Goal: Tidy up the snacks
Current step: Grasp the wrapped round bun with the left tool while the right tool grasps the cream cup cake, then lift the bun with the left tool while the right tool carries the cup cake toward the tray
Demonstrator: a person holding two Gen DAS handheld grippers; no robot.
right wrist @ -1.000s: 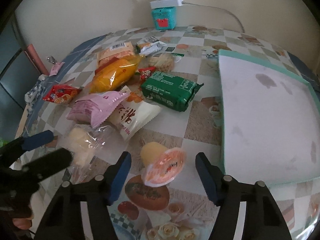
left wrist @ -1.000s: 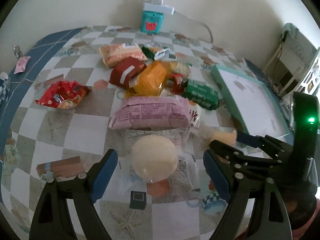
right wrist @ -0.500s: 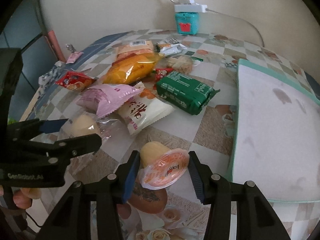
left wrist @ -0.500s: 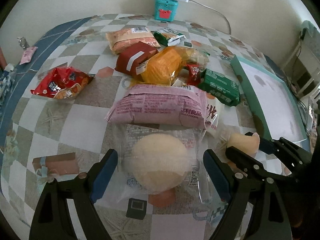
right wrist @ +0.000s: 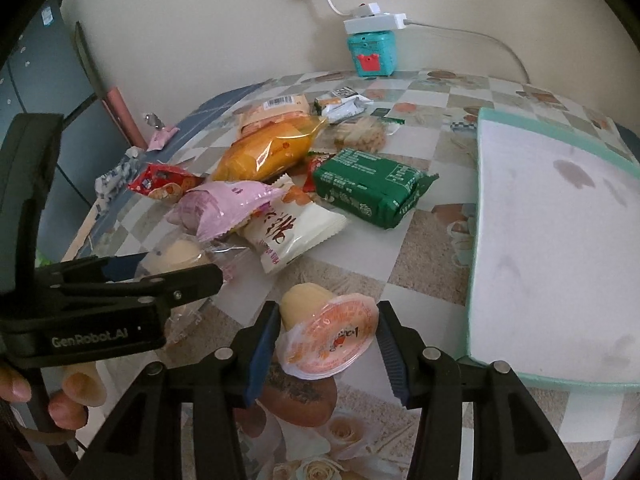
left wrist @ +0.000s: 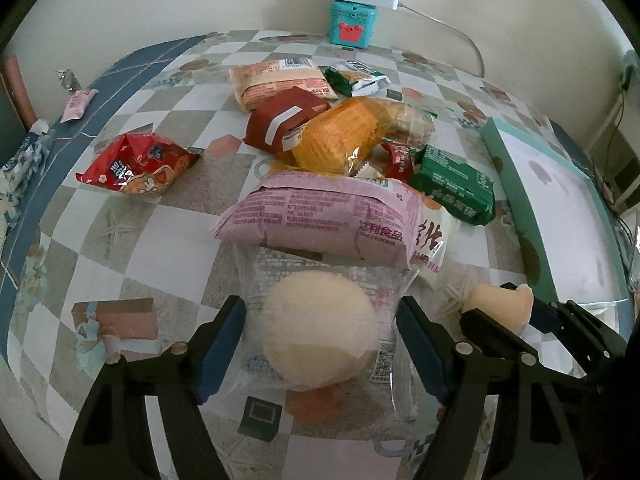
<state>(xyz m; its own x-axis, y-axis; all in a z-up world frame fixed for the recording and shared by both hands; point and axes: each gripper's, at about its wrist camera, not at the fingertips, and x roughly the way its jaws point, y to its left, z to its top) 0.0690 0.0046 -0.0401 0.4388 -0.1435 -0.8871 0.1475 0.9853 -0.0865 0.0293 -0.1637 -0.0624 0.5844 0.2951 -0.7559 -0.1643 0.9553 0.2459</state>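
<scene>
A round pale bun in a clear wrapper (left wrist: pixel 320 336) lies on the table between the fingers of my left gripper (left wrist: pixel 320 350), whose jaws touch the wrapper's sides. A jelly cup with an orange lid (right wrist: pixel 330 330) lies on its side between the fingers of my right gripper (right wrist: pixel 326 354), which are closed against it. The cup also shows in the left wrist view (left wrist: pixel 502 306). A pile of snack packets sits behind: pink (left wrist: pixel 320 220), green (left wrist: pixel 454 186), orange (left wrist: pixel 340 140), dark red (left wrist: pixel 286 122), white (right wrist: pixel 290 230).
A teal-rimmed white tray (right wrist: pixel 560 240) lies at the right. A red chip bag (left wrist: pixel 134 162) lies apart at the left. A teal box with a power strip (left wrist: pixel 352 26) stands by the wall. A small pink sachet (left wrist: pixel 78 104) lies near the far left edge.
Both grippers have moved forward and down around their snacks. The left jaws have narrowed onto the bun wrapper. The right jaws have narrowed onto the jelly cup.
</scene>
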